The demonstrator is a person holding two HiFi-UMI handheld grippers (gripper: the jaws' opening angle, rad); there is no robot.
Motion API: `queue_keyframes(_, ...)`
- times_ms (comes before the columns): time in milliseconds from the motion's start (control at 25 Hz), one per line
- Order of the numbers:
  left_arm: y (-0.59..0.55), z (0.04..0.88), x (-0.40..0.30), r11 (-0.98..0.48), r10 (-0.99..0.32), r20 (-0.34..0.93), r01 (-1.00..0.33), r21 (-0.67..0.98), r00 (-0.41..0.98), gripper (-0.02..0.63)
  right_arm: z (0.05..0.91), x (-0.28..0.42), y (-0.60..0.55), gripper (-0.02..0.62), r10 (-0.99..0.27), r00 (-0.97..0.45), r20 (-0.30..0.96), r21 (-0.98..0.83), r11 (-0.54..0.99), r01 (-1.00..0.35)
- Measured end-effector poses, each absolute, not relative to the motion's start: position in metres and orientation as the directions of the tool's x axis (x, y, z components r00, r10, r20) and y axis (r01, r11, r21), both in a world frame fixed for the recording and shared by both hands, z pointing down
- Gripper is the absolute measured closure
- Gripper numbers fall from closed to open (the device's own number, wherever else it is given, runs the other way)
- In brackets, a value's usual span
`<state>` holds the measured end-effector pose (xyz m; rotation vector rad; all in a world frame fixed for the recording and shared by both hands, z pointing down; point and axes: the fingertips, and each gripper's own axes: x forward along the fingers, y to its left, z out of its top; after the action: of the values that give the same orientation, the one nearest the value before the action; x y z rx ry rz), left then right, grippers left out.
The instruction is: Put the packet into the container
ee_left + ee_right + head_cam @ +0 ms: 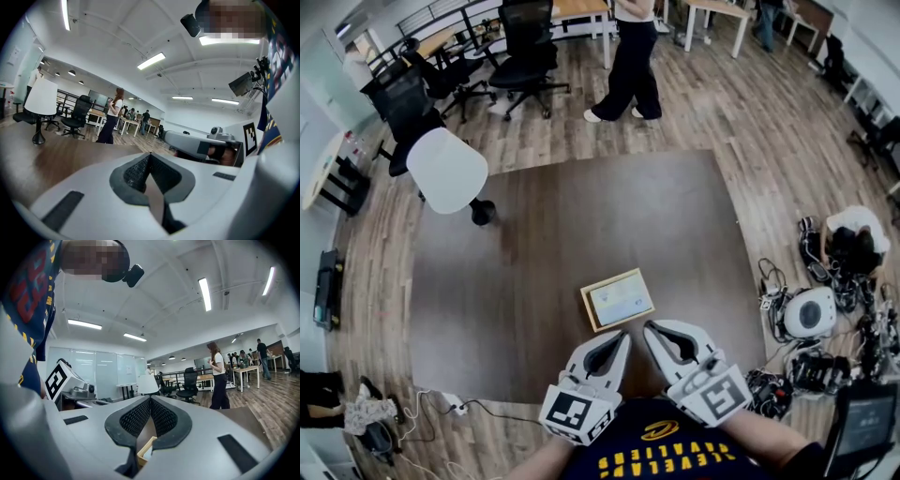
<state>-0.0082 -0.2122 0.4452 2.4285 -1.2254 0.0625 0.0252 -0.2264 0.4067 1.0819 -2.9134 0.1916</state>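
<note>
As far as I am judging, the task is looking finished or nearly so: the container, a shallow tray with a pale wooden rim, is lying on the bench just in front of both tools, and a flat whitish packet is lying inside it, covering almost all of its bottom. No other packet is showing on the bench, so probably nothing is left except to draw the hands back; whether the pale thing is truly the packet and not only the floor of the tray, I am not able to tell for sure. The left tool is holding its jaws pressed fully together with nothing between them, and the right tool is doing the same, also empty; both are hovering side by side at the near edge, their tips close to the container but not touching it. The bench is showing a wide, plain, dark brown top and is carrying only the tray. Around it a wooden plank floor is spreading; a white chair is standing at the far left corner, black office chairs are standing behind, a person is walking past, and cables and devices are lying on the floor at the right
</note>
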Motion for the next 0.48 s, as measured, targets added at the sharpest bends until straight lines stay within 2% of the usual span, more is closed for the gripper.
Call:
queue_keyframes(200, -0.215, 0.438, -0.024, -0.519, -0.773, 0.213, -0.789, 0.329, 0.598, 0.607, 0.404, 0.008, -0.227, 0.586, -0.637, -0.767, 0.074, -0.101, 0.761, -0.641)
queue_keyframes(480, -0.221, 0.447, -0.010, -0.524, -0.763, 0.222, -0.783, 0.337, 0.606, 0.607, 0.406, 0.018, -0.232, 0.586, -0.650, -0.759, 0.048, -0.111, 0.752, -0.650)
